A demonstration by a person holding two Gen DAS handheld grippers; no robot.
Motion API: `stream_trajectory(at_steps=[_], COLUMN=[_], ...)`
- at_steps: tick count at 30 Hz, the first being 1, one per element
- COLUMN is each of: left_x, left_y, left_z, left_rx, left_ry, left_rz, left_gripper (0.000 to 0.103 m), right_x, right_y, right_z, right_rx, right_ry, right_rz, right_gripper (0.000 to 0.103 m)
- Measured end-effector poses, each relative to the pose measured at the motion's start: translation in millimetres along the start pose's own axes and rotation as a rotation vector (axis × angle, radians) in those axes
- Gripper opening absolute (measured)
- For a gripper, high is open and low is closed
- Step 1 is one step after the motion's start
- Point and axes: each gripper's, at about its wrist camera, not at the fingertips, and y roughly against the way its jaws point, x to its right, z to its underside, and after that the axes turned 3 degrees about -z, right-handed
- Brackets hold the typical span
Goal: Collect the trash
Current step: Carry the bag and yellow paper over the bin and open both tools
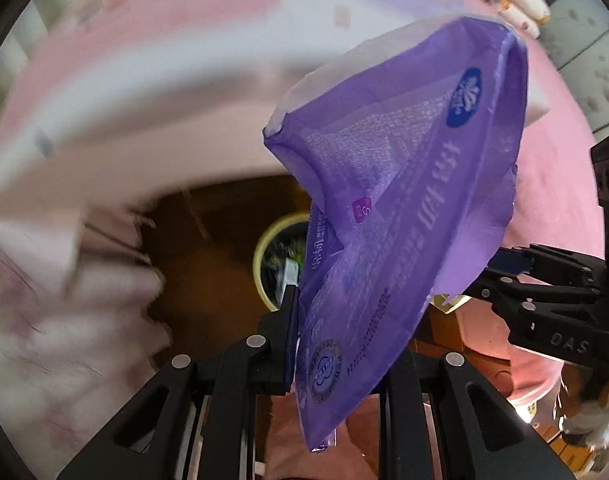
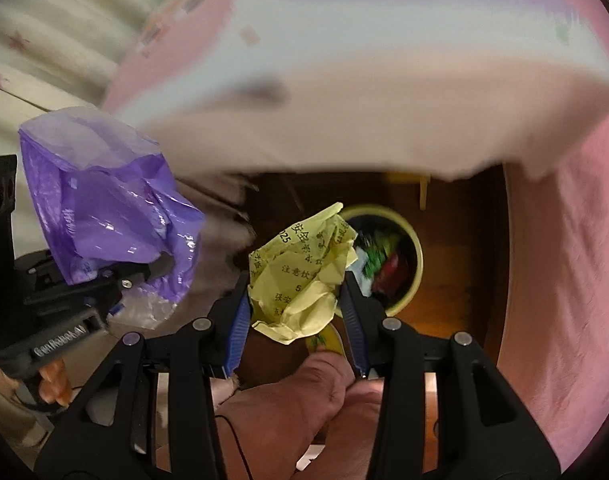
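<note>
Right gripper [image 2: 294, 292] clenched on crumpled yellow paper [image 2: 304, 276]; left gripper [image 1: 340, 320] pinching purple plastic wrapper [image 1: 404, 184].
Yellow-rimmed trash bin [image 2: 414, 276] sits on the floor below, just ahead-right of right gripper, which is nearer. Only right view shows bin contents; left view's wrapper half-hides the bin.

From the right wrist view, the bin [image 2: 404, 280] sits on the floor [image 2: 456, 240] at centre with trash inside, the crumpled paper [image 2: 304, 276] just at its nine o'clock, the plastic wrapper [image 2: 104, 216] farther toward nine, and bedding [image 2: 344, 100] at twelve.
</note>
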Motion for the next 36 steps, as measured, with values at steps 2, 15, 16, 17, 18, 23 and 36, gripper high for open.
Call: stream_trajectory(at_steps=[2, 15, 16, 17, 18, 23, 36], left_x=[-1, -16, -15, -9, -12, -5, -12], left_y=[-34, -212, -222, -230, -238, -261, -318], left_z=[16, 67, 69, 69, 74, 60, 3], left_rx=[-0.036, -0.201, -0.214, -0.222, -0.23, -0.264, -0.293], left_ry=[0.021, -0.008, -0.015, -0.02, -0.027, -0.05, -0.102], left_rz=[-0.003, -0.059, -0.064, -0.066, -0.07, -0.091, -0.133], left_gripper=[0.017, 0.017, 0.017, 0.017, 0.018, 0.022, 0.087], right_x=[17, 101, 108, 110, 114, 129, 145], right_y=[-27, -195, -209, -217, -226, -251, -256], right_z=[11, 53, 55, 54, 54, 58, 53], right_rx=[-0.014, -0.103, -0.114, -0.119, -0.124, -0.126, -0.085], right_ry=[0.004, -0.058, -0.069, -0.077, -0.087, -0.124, -0.173], right_rz=[0.014, 0.065, 0.073, 0.076, 0.076, 0.067, 0.091], right_gripper=[0.039, 0.041, 0.041, 0.041, 0.044, 0.049, 0.066])
